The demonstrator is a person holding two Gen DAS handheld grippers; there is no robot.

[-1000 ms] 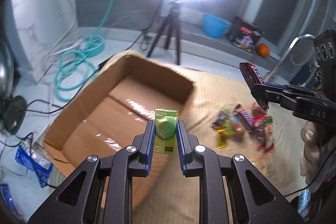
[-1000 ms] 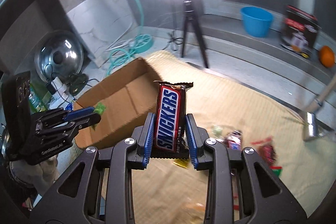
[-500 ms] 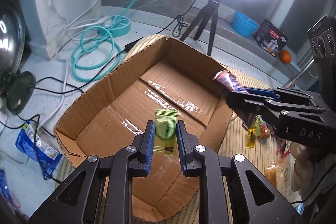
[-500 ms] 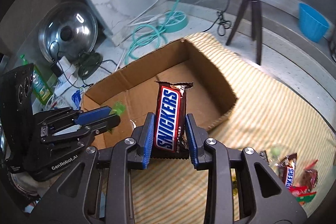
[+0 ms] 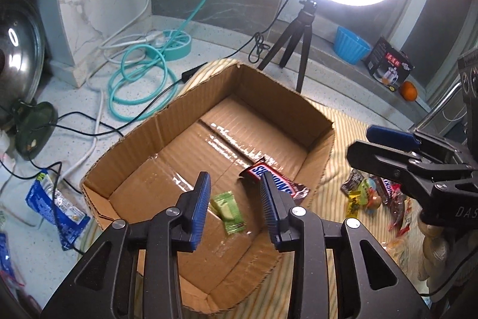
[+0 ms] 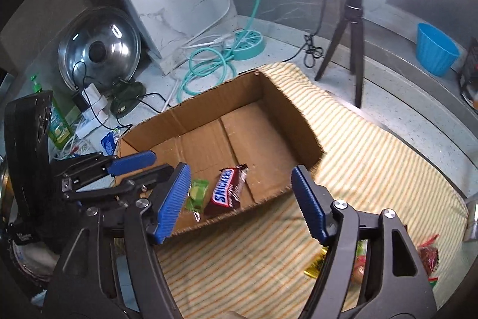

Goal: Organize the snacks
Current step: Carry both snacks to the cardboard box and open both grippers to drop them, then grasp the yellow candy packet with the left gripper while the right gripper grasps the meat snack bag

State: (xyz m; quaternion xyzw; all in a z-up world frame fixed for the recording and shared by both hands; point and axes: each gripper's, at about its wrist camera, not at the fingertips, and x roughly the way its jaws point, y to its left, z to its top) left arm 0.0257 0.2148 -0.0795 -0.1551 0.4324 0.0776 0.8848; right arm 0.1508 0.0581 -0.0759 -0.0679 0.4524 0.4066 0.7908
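Observation:
A brown cardboard box [image 5: 167,121] [image 6: 283,106] sits open on a striped cloth. On its floor lie a green candy packet [image 5: 228,211] [image 6: 197,195] and a Snickers bar [image 5: 274,180] [image 6: 228,190], side by side and free of both grippers. My left gripper [image 5: 234,193] hangs above the near end of the box; its jaws are opening and nothing is pressed between them. My right gripper [image 6: 240,187] hovers over the box's near wall, its jaws opening wide with nothing held. Each gripper also shows in the other view: the right gripper [image 5: 397,145] and the left gripper [image 6: 128,166].
A pile of loose wrapped snacks [image 5: 370,193] [image 6: 367,262] lies on the striped cloth [image 6: 373,163] right of the box. A ring light on a tripod [image 5: 301,29], a blue bowl [image 5: 351,45], a teal hose [image 5: 140,76], a pot lid [image 6: 98,50] and cables surround the cloth.
Both grippers came over the box and let go: the green candy and the Snickers bar dropped onto the box floor, and both pairs of jaws have spread apart.

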